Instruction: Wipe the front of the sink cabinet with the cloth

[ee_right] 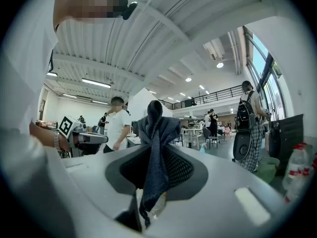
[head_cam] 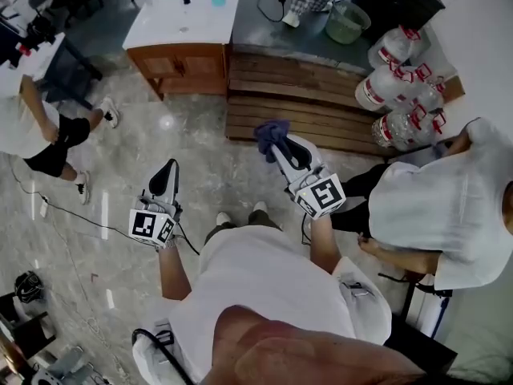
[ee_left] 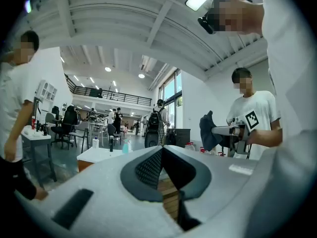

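The left gripper (head_cam: 169, 167) was shut tight with nothing in it. The cabinet (head_cam: 183, 66) stood far off on the left, not touched yet. The right gripper (head_cam: 278, 147) pinched the cloth (head_cam: 270, 131), well away from the cabinet. The cloth stuck out in a loose bunch, so it might slip out if rubbed hard on the wood.

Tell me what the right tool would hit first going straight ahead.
Likely the cabinet, after passing over the wooden platform. Height is unclear from above, so the low platform can't be ruled out.
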{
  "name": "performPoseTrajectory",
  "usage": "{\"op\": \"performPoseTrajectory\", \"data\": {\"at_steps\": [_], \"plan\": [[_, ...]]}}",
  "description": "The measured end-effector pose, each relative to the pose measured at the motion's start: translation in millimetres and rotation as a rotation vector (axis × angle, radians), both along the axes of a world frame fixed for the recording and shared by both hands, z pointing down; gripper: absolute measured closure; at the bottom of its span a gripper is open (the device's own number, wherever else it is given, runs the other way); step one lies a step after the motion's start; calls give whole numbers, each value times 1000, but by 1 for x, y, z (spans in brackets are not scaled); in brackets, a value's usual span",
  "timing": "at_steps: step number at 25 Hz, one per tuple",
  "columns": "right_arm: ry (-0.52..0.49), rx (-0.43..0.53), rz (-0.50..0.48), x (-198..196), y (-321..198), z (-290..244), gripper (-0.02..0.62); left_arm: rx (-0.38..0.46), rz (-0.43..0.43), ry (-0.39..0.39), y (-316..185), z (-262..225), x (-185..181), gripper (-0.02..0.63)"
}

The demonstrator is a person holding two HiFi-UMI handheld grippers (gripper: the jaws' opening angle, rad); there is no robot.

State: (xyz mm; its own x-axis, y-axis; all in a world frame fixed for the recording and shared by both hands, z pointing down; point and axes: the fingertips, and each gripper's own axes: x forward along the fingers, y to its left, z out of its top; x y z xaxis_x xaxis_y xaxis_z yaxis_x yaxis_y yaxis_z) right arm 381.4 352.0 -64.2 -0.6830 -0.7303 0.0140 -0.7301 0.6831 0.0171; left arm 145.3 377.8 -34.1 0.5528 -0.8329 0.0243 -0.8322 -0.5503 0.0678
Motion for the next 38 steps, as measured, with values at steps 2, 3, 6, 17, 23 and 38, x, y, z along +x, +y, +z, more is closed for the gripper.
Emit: {"op": "performPoseTrajectory", "data": {"at_steps": [2, 3, 6, 17, 23, 38], "plan": [[9, 6, -1, -3, -1, 0, 505, -1, -4, 1, -1, 0, -3, 607], [12, 10, -3, -4, -1, -1, 503, -1, -6, 2, -2, 0, -4, 607], [14, 9, -16, -7, -1, -1, 499, -3, -9, 0, -3, -1, -5, 607], [14, 9, -47, -11, -20, 6, 499, -19, -49, -7, -23, 9, -10, 607], [3, 3, -59, 7, -54, 15, 499, -10, -90, -29, -61, 12, -3, 607], [30, -11, -103, -158, -222, 54, 499, 0, -100, -20, -229, 52, -155, 607]]}}
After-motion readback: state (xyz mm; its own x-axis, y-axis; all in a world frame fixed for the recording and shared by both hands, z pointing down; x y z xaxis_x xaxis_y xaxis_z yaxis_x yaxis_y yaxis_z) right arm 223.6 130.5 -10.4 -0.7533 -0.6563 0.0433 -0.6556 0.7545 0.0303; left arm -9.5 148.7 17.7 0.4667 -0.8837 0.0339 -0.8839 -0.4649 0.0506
